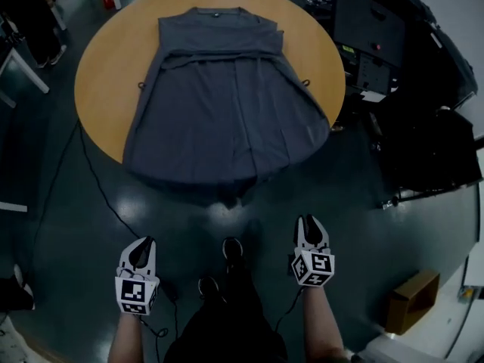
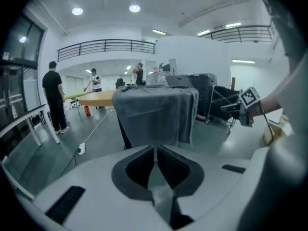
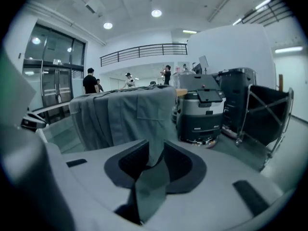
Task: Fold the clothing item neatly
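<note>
Soft grey dress [image 1: 227, 97] spread flat on round wooden bench [image 1: 106, 59], hem draping over the near edge. Low over glossy dark floor [image 1: 76, 225], left gripper [image 1: 144, 244] with ribbed black fingers [image 2: 139, 165] pressed together, empty; right gripper [image 1: 311, 222] with fingers narrowly parted, empty.

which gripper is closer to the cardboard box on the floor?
Right. The right gripper is just left of the cardboard box; the left gripper is much farther left.

Dim head view, brighter gripper views
Ceiling lights [image 2: 134, 7] glare white there; the glossy floor [image 1: 140, 203] mirrors soft patches; the dress [image 1: 227, 104] looks sharp; fisheye bending darkens every edge.
</note>
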Tool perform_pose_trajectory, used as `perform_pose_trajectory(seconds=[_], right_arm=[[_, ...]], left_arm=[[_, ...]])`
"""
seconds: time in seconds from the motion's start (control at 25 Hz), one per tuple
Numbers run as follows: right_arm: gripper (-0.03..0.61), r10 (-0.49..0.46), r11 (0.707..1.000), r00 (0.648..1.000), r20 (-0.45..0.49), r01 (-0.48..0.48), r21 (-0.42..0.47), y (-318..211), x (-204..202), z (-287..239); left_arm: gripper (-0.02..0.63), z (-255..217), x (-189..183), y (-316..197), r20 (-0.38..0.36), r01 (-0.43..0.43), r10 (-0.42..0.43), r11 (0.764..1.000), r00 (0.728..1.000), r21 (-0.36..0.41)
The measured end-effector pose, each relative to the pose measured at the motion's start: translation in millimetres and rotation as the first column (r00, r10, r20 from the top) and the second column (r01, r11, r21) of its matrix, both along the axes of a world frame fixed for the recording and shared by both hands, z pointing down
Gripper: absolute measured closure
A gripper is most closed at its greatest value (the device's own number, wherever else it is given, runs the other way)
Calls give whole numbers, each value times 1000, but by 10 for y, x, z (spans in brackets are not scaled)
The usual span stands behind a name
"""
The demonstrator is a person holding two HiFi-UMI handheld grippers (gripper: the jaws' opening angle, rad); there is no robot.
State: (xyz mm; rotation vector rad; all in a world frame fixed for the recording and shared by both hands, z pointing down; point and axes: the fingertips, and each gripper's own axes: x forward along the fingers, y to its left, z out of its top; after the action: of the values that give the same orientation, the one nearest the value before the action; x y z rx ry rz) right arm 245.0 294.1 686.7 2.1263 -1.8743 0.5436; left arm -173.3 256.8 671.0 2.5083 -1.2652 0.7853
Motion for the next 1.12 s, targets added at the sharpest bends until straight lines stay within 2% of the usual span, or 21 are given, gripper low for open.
perform_pose_trajectory(seconds=[0.04,0.12,0.24,0.36,0.48,0.64,0.8,0.88,1.0,1.08,1.12], right_arm=[[498,-6,1000,1000,22,6,4,-73,5,174],[466,-31,1000,999,45,31,4,-250,41,499],[423,-118,993,993,18,119,-14,-607,81,1005],[405,-189,982,982,2,189,-30,-956,165,1547],[391,-177,984,982,71,176,22,-1201,334,1893],[282,-235,966,967,94,222,131,-1518,397,1975],[203,-347,926,937,38,336,171,-1750,428,1856],[198,-426,890,905,-2,420,176,-1875,325,1748],[199,-511,844,858,-55,513,157,-1944,92,1571],[210,-533,832,842,-86,540,127,-1899,-82,1474],[290,-524,839,847,-91,532,114,-1860,-130,1435]], left_arm=[[596,181,3,-57,23,-11,11,1000,1000,-9],[535,527,44,-210,44,-26,27,999,999,-20],[460,1053,97,-540,56,-44,44,999,997,-9],[374,1597,105,-950,16,-14,14,1000,1000,3],[305,2002,130,-1259,-16,2,-1,999,1000,35],[198,2104,67,-1701,-95,13,2,988,995,156],[176,1983,174,-1945,-144,-18,59,961,988,276],[176,1814,297,-2044,-196,-50,114,950,974,309],[178,1613,539,-2030,-197,-157,227,935,954,318],[183,1564,635,-1954,-195,-197,257,939,946,281],[245,1557,637,-1917,-192,-189,243,947,951,261]])
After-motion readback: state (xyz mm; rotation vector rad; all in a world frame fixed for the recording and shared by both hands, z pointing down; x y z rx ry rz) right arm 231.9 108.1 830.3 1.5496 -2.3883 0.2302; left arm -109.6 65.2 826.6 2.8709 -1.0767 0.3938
